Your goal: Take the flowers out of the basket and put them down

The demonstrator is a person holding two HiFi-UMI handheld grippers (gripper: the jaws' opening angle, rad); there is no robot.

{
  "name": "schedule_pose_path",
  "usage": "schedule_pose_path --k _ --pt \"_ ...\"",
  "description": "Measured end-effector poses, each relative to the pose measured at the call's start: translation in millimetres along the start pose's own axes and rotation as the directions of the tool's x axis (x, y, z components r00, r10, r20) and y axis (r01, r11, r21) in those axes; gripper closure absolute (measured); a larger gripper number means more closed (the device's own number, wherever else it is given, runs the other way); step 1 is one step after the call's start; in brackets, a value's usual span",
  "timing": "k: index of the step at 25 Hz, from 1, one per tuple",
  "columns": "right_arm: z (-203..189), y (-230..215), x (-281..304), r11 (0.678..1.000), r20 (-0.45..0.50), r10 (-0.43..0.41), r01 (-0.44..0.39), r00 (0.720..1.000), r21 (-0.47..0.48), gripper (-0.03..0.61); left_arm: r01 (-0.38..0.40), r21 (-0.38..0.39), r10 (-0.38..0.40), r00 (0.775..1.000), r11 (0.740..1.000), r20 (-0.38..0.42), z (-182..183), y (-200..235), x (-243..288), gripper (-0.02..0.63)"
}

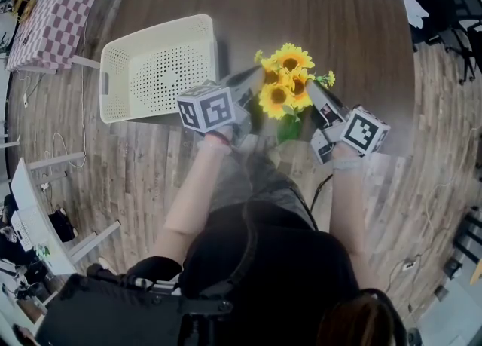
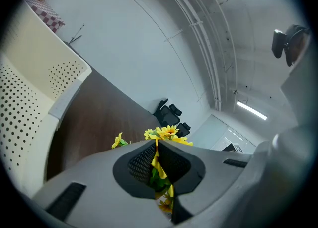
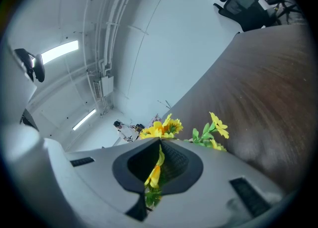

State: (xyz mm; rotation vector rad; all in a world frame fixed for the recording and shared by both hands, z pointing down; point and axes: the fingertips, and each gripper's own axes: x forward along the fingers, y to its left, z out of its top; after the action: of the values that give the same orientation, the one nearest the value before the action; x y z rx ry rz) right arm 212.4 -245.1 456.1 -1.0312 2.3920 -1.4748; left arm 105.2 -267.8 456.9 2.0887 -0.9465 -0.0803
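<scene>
Bunch of yellow sunflowers with green leaves (image 1: 286, 84): out of cream perforated plastic basket (image 1: 113, 62), just right of it in head view, over dark brown wooden table (image 1: 316, 5). Contact with table: cannot tell.
Left gripper (image 1: 252, 79): on bunch's basket side, jaws pinched onto petals and leaves.
Right gripper (image 1: 318, 96): on side away from basket, jaws likewise clamped on bunch.
Basket stands on table, near its edge.

The basket (image 1: 154, 65) sits on the surface (image 1: 301, 5), left of the flowers (image 1: 285, 81); the flowers are outside it, between the left gripper (image 1: 254, 81) and the right gripper (image 1: 315, 93).
</scene>
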Motion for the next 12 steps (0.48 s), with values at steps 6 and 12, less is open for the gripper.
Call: schedule_pose_path --k 6,12 --pt "0.0 -4.9 2.0 1.000 -0.013 -0.009 0.009 1.000 0.004 0.577 -0.003 -0.016 0.003 1.000 1.000 -0.005 0.3 3.1 2.5 0.606" --pt "-6.1 -10.7 1.4 1.000 -0.005 -0.007 0.007 1.000 0.031 0.577 -0.014 -0.005 0.014 1.000 1.000 -0.007 -4.6 6.2 2.0 0.606"
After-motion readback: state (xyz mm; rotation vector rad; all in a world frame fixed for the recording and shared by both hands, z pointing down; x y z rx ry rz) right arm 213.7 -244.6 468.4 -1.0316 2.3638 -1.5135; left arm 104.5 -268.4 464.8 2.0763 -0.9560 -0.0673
